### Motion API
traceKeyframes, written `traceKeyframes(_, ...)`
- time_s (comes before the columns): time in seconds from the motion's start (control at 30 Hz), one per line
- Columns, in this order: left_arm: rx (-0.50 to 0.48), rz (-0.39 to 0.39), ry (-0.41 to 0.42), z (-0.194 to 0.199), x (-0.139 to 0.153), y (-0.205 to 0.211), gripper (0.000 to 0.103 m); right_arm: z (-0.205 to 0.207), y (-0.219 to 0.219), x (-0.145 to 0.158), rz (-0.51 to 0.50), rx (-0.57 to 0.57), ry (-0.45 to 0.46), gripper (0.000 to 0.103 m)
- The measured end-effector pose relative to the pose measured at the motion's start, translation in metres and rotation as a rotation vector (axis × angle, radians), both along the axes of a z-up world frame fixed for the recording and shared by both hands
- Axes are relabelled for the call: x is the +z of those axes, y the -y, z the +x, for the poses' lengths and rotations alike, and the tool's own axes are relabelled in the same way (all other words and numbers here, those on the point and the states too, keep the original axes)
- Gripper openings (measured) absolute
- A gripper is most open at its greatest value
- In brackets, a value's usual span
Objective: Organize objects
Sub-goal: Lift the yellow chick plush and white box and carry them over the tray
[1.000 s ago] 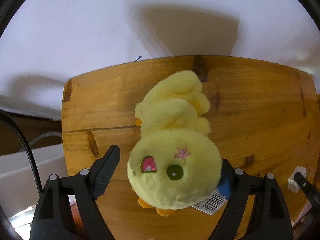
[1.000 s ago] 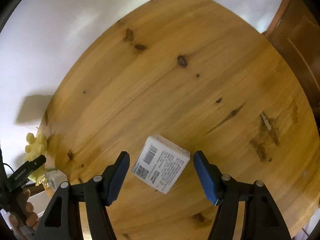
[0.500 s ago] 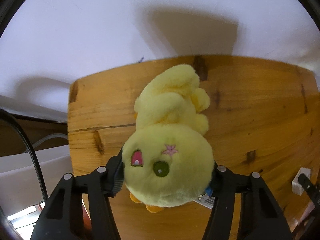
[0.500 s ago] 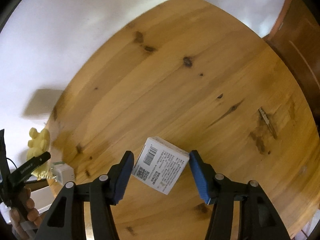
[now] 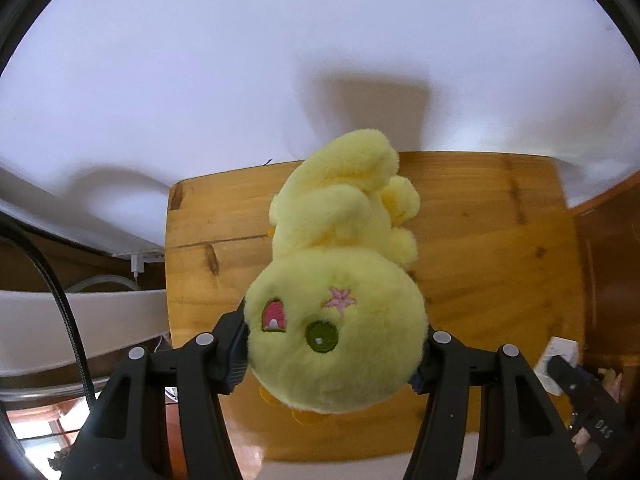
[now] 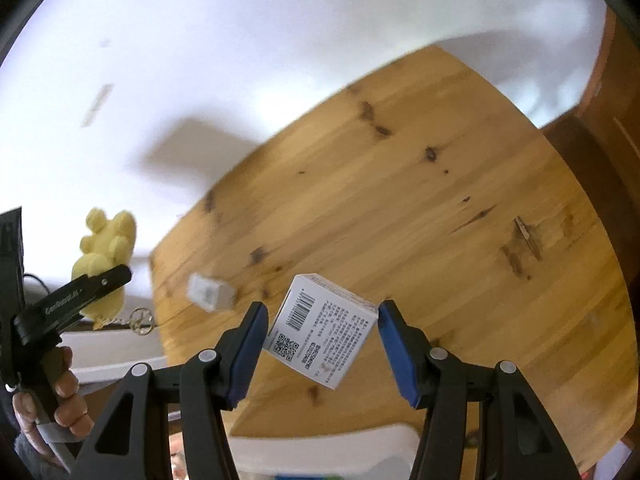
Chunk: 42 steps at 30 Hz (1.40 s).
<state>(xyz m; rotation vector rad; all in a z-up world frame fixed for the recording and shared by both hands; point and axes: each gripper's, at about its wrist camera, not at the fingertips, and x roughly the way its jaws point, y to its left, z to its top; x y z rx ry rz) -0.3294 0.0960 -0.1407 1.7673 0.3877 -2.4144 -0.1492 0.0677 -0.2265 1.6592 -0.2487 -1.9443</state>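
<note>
My left gripper (image 5: 334,354) is shut on a yellow plush toy (image 5: 336,312) and holds it by the head, lifted above the wooden table (image 5: 500,248). The toy (image 6: 105,264) and the left gripper (image 6: 80,294) also show at the left of the right wrist view. My right gripper (image 6: 320,344) is shut on a white printed box (image 6: 322,330), gripped at two opposite corners and tilted, lifted off the table (image 6: 440,220).
A small white box (image 6: 210,293) lies on the table near its left edge; it also shows in the left wrist view (image 5: 560,362). A white wall stands behind the table. A white surface (image 5: 60,320) and a black cable (image 5: 60,292) lie left of the table.
My left gripper closed on the plush toy and lifted it. My right gripper closed on the white box and raised it off the table.
</note>
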Motion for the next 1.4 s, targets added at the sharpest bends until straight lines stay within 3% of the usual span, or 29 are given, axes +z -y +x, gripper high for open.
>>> traceKeyframes(0.03,0.001,0.003,-0.006,-0.017,0.006,0.001,0.063,0.005,-0.003,0.007,-0.011,0.01,-0.009,0.058)
traceKeyframes(0.13,0.008,0.019,-0.044,0.004,0.04,-0.012,0.063,0.024,-0.015,0.032,-0.049,0.042,-0.043,0.058)
traceKeyframes(0.4,0.003,0.022,-0.143,0.066,0.088,-0.036,0.063,0.092,-0.064,0.099,-0.11,0.131,-0.163,0.058)
traceKeyframes(0.67,-0.033,0.02,-0.198,0.139,0.133,-0.086,0.063,0.163,-0.101,0.13,-0.1,0.218,-0.254,0.058)
traceKeyframes(0.97,-0.097,-0.001,-0.158,0.181,0.117,-0.132,0.063,0.215,-0.124,0.119,-0.065,0.292,-0.246,0.058)
traceKeyframes(1.17,-0.15,-0.033,-0.134,0.191,0.097,-0.167,0.064,0.234,-0.128,0.1,-0.016,0.328,-0.234,0.058)
traceKeyframes(1.4,-0.173,-0.068,-0.049,0.188,0.059,-0.197,0.064,0.247,-0.124,0.079,0.037,0.376,-0.217,0.058)
